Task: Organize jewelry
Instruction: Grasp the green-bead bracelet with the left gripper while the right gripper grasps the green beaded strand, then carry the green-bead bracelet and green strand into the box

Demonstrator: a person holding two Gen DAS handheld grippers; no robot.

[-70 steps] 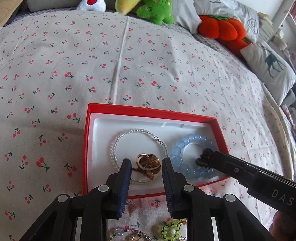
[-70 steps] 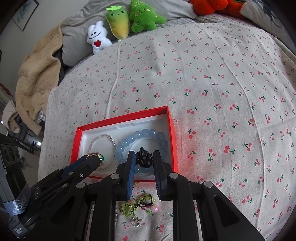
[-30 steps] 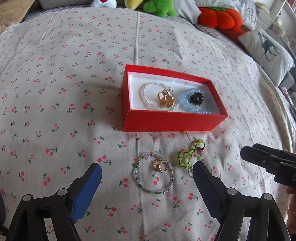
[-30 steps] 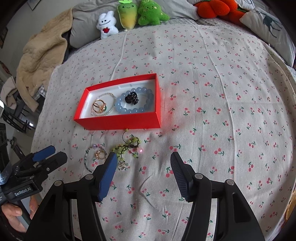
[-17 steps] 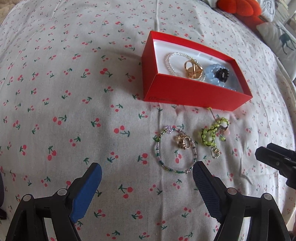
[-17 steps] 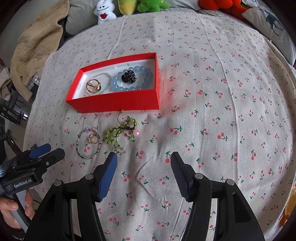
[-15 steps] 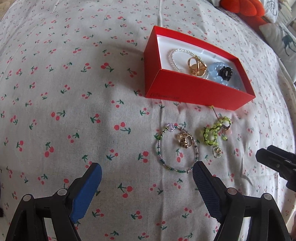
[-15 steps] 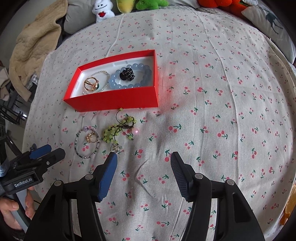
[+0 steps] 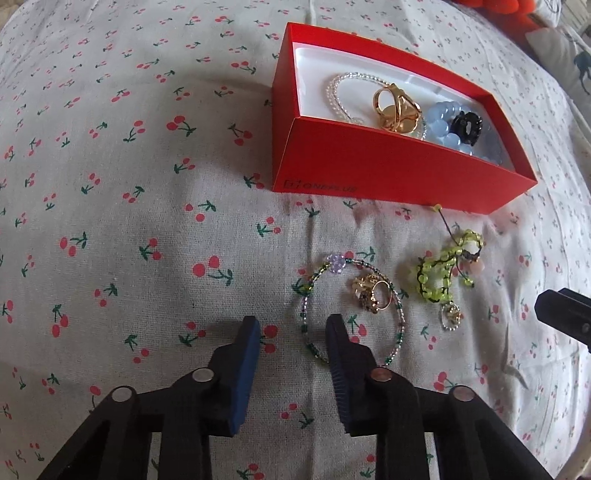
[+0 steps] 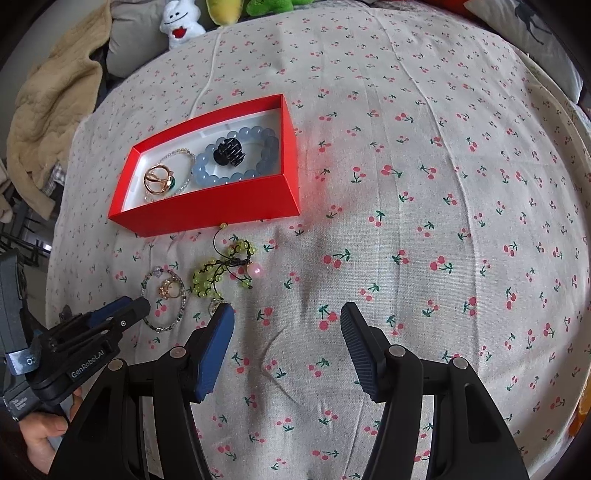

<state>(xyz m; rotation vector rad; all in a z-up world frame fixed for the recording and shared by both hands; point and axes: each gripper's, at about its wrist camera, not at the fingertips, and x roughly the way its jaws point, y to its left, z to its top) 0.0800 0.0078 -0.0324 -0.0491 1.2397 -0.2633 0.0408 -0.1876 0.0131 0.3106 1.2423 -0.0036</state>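
Left gripper closing, nothing clamped; thin beaded bracelet on bedspread, its near-left arc between the pads. Red box beyond. Right gripper released, green bracelet far-left.

I was working in a bedroom. A cherry-print bedsheet lay under me, with plush toys and a beige blanket behind.

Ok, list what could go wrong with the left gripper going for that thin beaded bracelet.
1. The left gripper is closing over the thin beaded bracelet, which lies flat on soft cherry-print bedding; the pads may pinch fabric instead.
2. A gold ring sits inside the loop and could get dragged or flicked.
3. The green beaded bracelet lies close and might snag.
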